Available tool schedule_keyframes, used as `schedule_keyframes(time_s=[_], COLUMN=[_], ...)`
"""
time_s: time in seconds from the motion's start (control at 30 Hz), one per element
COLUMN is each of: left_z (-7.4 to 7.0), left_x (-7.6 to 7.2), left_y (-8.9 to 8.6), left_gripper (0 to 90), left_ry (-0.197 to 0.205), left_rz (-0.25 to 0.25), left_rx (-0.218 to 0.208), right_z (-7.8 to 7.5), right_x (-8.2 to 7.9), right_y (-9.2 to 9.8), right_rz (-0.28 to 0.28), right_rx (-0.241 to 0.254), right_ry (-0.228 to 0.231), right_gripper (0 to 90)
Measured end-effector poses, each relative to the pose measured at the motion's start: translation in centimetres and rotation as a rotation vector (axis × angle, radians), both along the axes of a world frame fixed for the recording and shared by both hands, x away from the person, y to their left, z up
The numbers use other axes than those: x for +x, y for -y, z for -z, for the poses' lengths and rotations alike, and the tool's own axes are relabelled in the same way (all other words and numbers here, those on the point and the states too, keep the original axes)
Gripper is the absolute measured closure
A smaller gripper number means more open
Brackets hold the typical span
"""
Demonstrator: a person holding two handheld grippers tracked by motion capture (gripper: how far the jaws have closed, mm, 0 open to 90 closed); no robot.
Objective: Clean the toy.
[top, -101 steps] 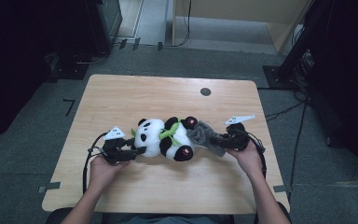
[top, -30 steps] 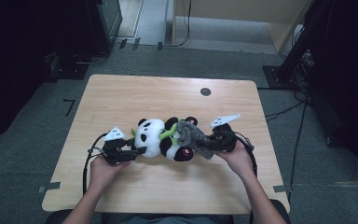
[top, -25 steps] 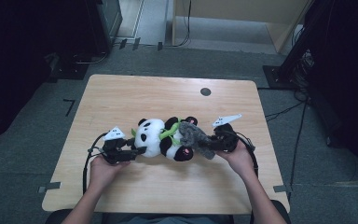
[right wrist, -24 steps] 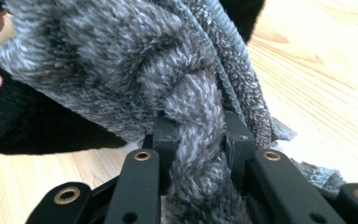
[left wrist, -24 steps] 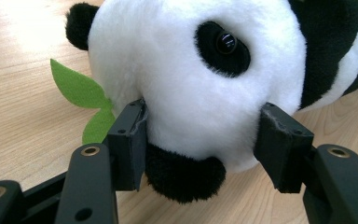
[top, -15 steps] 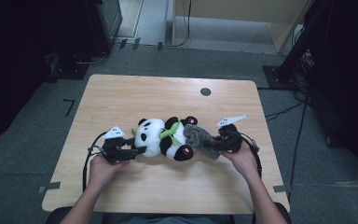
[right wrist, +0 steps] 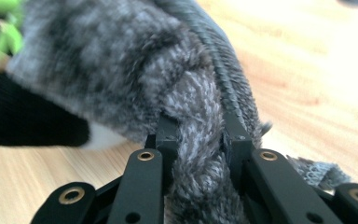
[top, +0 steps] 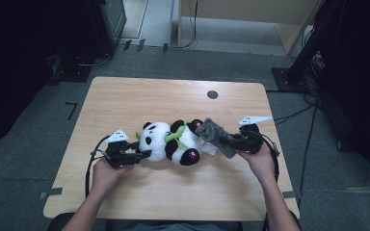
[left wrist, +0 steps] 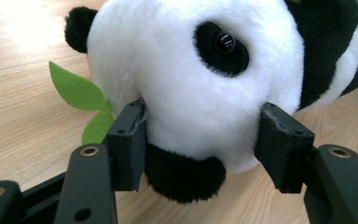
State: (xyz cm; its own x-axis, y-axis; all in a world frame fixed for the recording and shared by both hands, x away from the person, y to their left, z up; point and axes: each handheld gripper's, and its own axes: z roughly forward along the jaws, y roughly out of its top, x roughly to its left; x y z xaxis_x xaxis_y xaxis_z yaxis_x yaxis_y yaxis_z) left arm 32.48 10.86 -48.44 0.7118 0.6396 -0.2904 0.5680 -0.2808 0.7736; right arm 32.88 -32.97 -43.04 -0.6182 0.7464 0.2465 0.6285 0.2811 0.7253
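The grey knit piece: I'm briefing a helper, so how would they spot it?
On the wooden table, find the plush panda lying mid-table. The grey knit piece stretches from the panda's foot end, pinched in the right gripper; it alone is fuzzy, mottled grey.

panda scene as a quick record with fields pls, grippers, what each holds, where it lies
left gripper: jaws clamped on the head of the plush panda
right gripper: shut on the grey knitted garment
garment: one end at the panda's legs, the other in the jaws
panda: lying on its side on the wooden table
also on table: small dark round spot near the far edge
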Motion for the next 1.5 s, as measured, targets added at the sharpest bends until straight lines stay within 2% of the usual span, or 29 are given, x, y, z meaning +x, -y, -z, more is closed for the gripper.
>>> schedule_keyframes(time_s=[0.03, 0.07, 0.1, 0.2, 0.37, 0.43, 0.47, 0.5, 0.53, 0.57, 0.6, 0.7, 0.8, 1.0, 1.07, 1.13, 1.17, 1.27, 1.5], left_z=[0.0, 0.0, 0.0, 0.0, 0.0, 0.0, 0.0, 0.0, 0.0, 0.0, 0.0, 0.0, -0.1, 0.0, 0.0, -0.1, -0.1, -0.1, 0.0], left_x=[0.0, 0.0, 0.0, 0.0, 0.0, 0.0, 0.0, 0.0, 0.0, 0.0, 0.0, 0.0, 0.0, 0.0, 0.0, 0.1, 0.1, 0.0, -0.1], left_y=[0.0, 0.0, 0.0, 0.1, 0.1, 0.1, 0.1, 0.1, 0.1, 0.1, 0.1, 0.1, 0.1, 0.1, 0.1, -0.1, 0.0, 0.1, 0.3], left_gripper=[40.0, 40.0, 39.9, 40.0, 40.0, 40.0, 40.0, 40.0, 40.0, 40.1, 40.1, 40.1, 40.1, 40.1, 40.1, 40.2, 40.3, 40.3, 40.6], left_ry=[0.001, 0.002, 0.001, 0.002, 0.005, 0.006, 0.006, 0.007, 0.006, 0.007, 0.006, 0.006, 0.006, 0.012, 0.017, 0.027, 0.027, 0.023, 0.021], left_rz=[-0.001, -0.002, -0.003, -0.006, -0.012, -0.013, -0.013, -0.014, -0.013, -0.012, -0.014, -0.012, -0.013, -0.012, -0.015, 0.012, 0.003, -0.013, -0.020], left_rx=[0.001, 0.000, 0.000, -0.002, -0.006, -0.006, -0.006, -0.007, -0.006, -0.006, -0.008, -0.007, -0.005, 0.000, 0.001, 0.040, 0.031, 0.010, 0.005], right_z=[-1.0, -1.0, -1.9, -2.8, -4.9, -5.7, -6.4, -6.4, -6.7, -7.3, -7.3, -8.1, -8.5, -7.7, -7.0, -6.0, -5.4, -3.9, -3.1], right_x=[-0.4, -0.4, -0.7, -1.0, -1.4, -1.3, -1.1, -1.1, -1.0, -0.8, -0.8, -0.6, -0.4, 1.0, 1.5, 2.0, 2.3, 2.7, 1.7], right_y=[-0.2, -0.2, -0.8, -1.7, -5.0, -6.5, -8.0, -8.0, -8.8, -10.4, -10.4, -12.9, -15.3, -18.9, -19.9, -20.9, -21.3, -22.1, -22.5], right_rz=[-0.004, -0.004, -0.012, -0.032, -0.111, -0.136, -0.169, -0.169, -0.183, -0.213, -0.213, -0.264, -0.290, -0.300, -0.299, -0.291, -0.288, -0.293, -0.332], right_rx=[0.015, 0.015, 0.027, 0.036, 0.035, 0.040, 0.033, 0.033, 0.027, 0.020, 0.020, 0.011, 0.001, -0.015, -0.018, -0.047, -0.065, -0.087, -0.134], right_ry=[0.029, 0.029, 0.054, 0.073, 0.115, 0.122, 0.128, 0.128, 0.127, 0.125, 0.125, 0.125, 0.106, 0.078, 0.066, 0.048, 0.042, -0.003, -0.008], right_gripper=[74.4, 74.4, 74.4, 74.4, 74.4, 74.4, 74.4, 74.4, 74.4, 74.4, 74.4, 74.4, 74.5, 74.5, 74.4, 74.5, 74.5, 74.6, 74.9])
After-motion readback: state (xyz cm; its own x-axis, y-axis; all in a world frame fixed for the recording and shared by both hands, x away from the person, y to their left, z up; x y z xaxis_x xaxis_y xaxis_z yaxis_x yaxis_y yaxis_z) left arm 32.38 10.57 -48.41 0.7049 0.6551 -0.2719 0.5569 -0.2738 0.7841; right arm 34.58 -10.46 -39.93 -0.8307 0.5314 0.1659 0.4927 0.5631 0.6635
